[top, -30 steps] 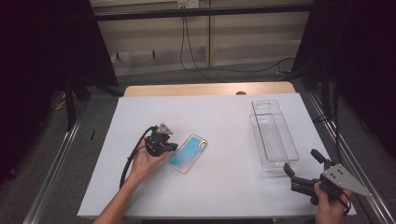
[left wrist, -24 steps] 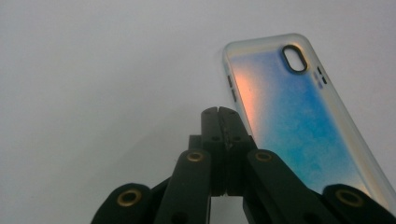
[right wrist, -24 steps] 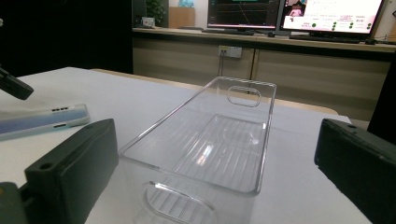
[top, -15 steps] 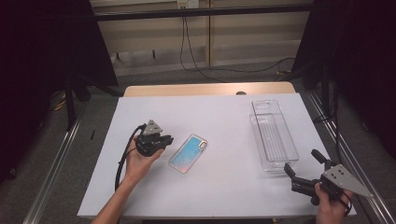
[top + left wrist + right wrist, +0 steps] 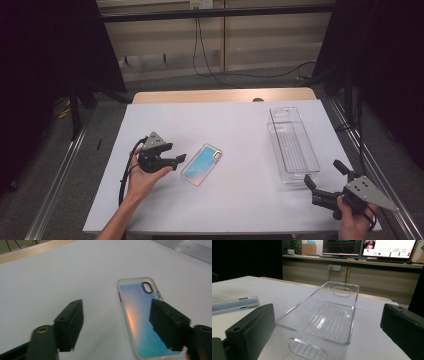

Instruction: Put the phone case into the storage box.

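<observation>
The left gripper (image 5: 176,161), a black two-jaw tool with a grey three-cornered plate on top, hangs just off the near-left edge of the iridescent blue-and-orange phone in its clear case (image 5: 202,164); its jaws have just been opening, and in the left gripper view they stand wide apart with nothing between them, the phone (image 5: 142,315) lying flat on the white table top (image 5: 240,130) beyond and partly under the right-hand jaw. The phone rests face down, camera cut-out toward the far side, near the middle of the table and well apart from the long clear plastic bin (image 5: 292,145) at the right. The right gripper (image 5: 325,176), also black with a grey plate, sits near the bin's near end with its jaws spread and empty; its own view looks straight along the bin (image 5: 324,315), with the phone's edge (image 5: 234,304) off to the side. By my reading, the phone has been let go on the table, or a grasp on it is just being lined up, and the likely aim is the bin. A next move would call for bringing the open left jaws across the phone's narrow width, low enough to catch the thin case edges, then closing firmly, since a flat, slick case offers little to bite on.
</observation>
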Demonstrator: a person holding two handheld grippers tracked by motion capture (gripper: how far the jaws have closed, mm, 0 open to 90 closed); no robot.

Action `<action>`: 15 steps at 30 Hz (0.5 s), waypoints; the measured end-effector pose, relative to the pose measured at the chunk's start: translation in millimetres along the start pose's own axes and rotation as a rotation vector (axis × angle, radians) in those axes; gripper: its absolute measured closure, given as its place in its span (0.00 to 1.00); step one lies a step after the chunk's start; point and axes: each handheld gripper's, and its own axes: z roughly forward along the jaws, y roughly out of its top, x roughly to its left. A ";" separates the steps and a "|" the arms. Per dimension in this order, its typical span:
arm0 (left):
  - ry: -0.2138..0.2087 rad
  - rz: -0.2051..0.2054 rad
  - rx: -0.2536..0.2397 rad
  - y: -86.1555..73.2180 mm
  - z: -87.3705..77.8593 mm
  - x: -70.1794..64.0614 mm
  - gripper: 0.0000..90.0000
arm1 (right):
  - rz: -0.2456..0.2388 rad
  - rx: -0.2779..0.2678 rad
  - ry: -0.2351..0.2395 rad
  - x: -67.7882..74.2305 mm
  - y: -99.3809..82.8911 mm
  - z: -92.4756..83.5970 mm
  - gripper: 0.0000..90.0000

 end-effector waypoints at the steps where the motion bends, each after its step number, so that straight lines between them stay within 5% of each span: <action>1: -0.004 -0.008 0.002 -0.2 -0.2 -0.6 0.24 | 0.000 0.000 0.000 0.0 0.1 0.0 0.00; 3: 0.005 -0.006 0.019 -0.1 -1.2 -2.2 0.16 | 0.001 -0.001 0.000 -0.3 0.0 -0.1 0.00; 7: -0.049 -0.052 0.012 -1.2 -3.5 -3.7 0.12 | 0.002 -0.001 -0.001 -0.1 0.2 -0.4 0.00; 10: -0.019 -0.011 0.033 0.2 -1.9 -9.9 0.06 | 0.001 -0.003 -0.001 0.0 0.4 -0.7 0.00; 15: -0.058 0.010 0.074 1.8 8.1 -19.1 0.05 | 0.010 -0.004 0.000 -0.7 0.0 -1.0 0.00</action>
